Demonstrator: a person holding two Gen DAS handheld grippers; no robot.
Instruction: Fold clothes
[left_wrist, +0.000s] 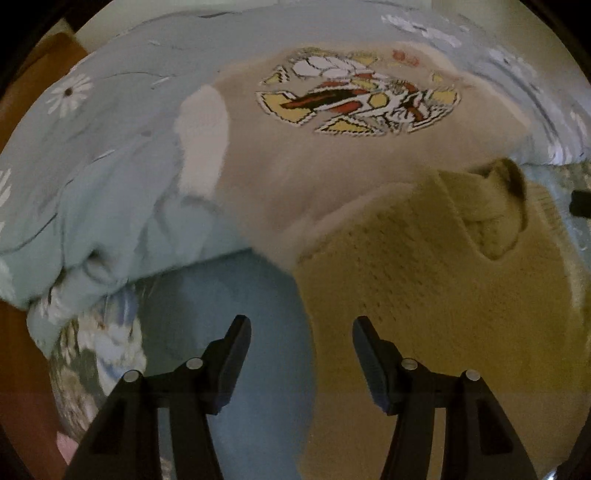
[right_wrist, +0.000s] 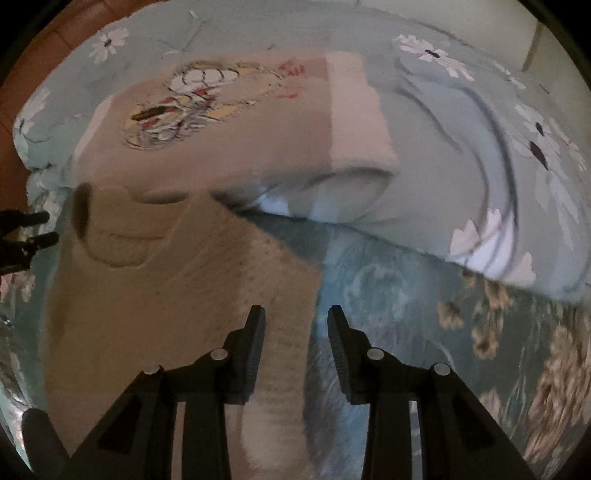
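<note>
Two garments spread on the floral bedsheet (right_wrist: 424, 302), likely for folding: printed beige sweatshirt (left_wrist: 332, 158) draped over the daisy duvet (left_wrist: 122, 155), yellow knit sweater (left_wrist: 424, 295) flat just below, collar toward the sweatshirt, long axis running away from both cameras. Left gripper (left_wrist: 301, 343) and right gripper (right_wrist: 296, 332) spread open, empty, straddling the knit's side edges.

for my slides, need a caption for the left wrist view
Open left gripper above the yellow knit sweater, graphic-print beige shirt beyond, on floral bedding.

Bunched duvet (right_wrist: 461, 192) blocks far side; sheet (right_wrist: 388, 295) btwn open.
</note>
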